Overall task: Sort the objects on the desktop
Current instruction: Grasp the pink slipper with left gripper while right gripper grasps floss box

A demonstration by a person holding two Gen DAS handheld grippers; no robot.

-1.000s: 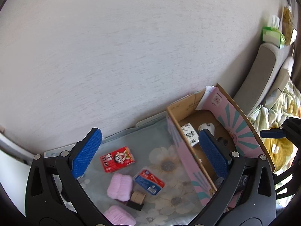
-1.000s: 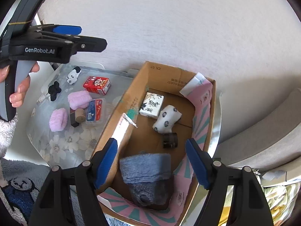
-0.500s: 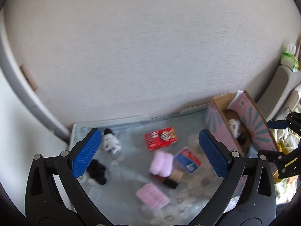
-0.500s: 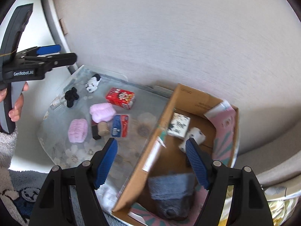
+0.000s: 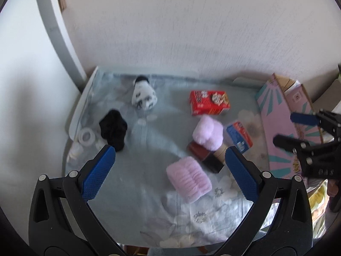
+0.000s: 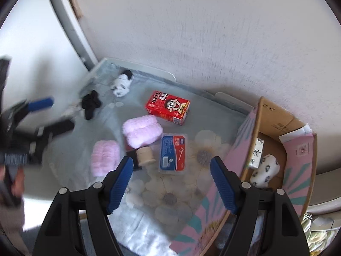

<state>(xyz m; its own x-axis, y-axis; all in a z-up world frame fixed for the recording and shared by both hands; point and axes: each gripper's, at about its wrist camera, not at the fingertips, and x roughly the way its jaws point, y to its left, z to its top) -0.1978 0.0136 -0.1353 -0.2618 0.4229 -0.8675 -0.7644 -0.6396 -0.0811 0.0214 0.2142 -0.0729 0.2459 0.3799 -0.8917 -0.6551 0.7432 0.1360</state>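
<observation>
On the floral table cover lie a red snack box (image 5: pixel 210 105) (image 6: pixel 168 106), two fluffy pink rolls (image 5: pixel 188 179) (image 5: pixel 208 132), a blue flat case (image 6: pixel 173 153) (image 5: pixel 239 136), a beige spool (image 6: pixel 145 155), a black cloth (image 5: pixel 113 129) and a black-and-white plush (image 5: pixel 143 96) (image 6: pixel 122 84). My left gripper (image 5: pixel 170 175) is open and empty above the table, over the near pink roll. My right gripper (image 6: pixel 171 180) is open and empty above the blue case. The pink cardboard box (image 6: pixel 298 149) holds a spotted roll (image 6: pixel 265 169) and a printed pack (image 6: pixel 256 152).
A white wall runs behind the table. Small white rolls of tape (image 5: pixel 86 136) lie at the table's left edge. The box stands at the table's right end (image 5: pixel 283 128). A white cloth (image 6: pixel 140 232) lies at the near edge. Bedding shows at the far right.
Both grippers swung left, away from the box, and now look over the table's loose objects. Both stayed open and empty.
</observation>
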